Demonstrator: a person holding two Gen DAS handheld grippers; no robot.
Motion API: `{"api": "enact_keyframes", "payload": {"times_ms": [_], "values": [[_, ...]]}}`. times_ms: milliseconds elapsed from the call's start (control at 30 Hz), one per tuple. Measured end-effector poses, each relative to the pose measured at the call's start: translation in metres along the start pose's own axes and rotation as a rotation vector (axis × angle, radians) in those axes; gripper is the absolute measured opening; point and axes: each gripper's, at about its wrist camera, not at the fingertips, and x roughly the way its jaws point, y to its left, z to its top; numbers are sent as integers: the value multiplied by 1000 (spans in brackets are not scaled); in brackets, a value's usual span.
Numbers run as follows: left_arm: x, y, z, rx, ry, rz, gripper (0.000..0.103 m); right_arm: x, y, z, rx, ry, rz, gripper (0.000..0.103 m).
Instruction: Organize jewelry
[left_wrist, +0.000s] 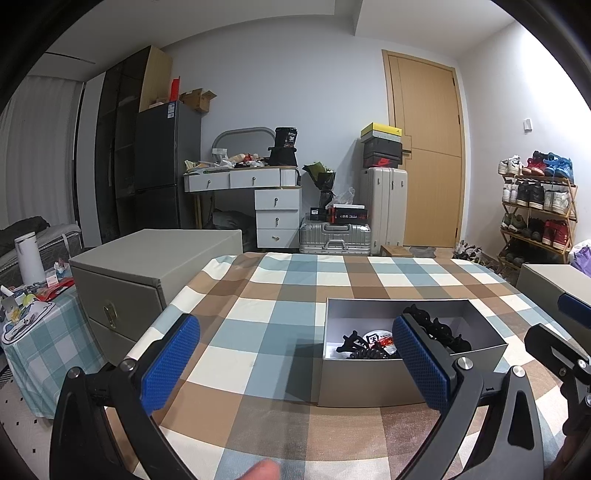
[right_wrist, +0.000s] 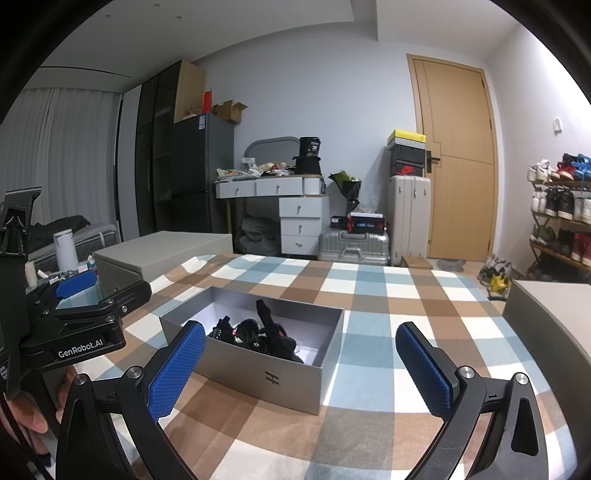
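Note:
An open grey box sits on the checked tablecloth; it also shows in the right wrist view. Inside lie several black hair clips and a small round item with red print. My left gripper is open and empty, held low over the cloth just left of the box, its right finger in front of the box. My right gripper is open and empty, straddling the box's near right corner from a little way back. The left gripper's body shows at the left in the right wrist view.
A grey drawer cabinet stands off the table's left edge, another grey unit at the right. A small side table with a white bottle is at far left. Desk, suitcases, door and shoe rack line the far wall.

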Motion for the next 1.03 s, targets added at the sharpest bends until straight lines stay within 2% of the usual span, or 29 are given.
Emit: {"api": "enact_keyframes", "payload": {"times_ms": [1033], "values": [[0, -2, -1, 11, 0, -33, 102, 0, 0, 0, 0, 0, 0, 103]]}}
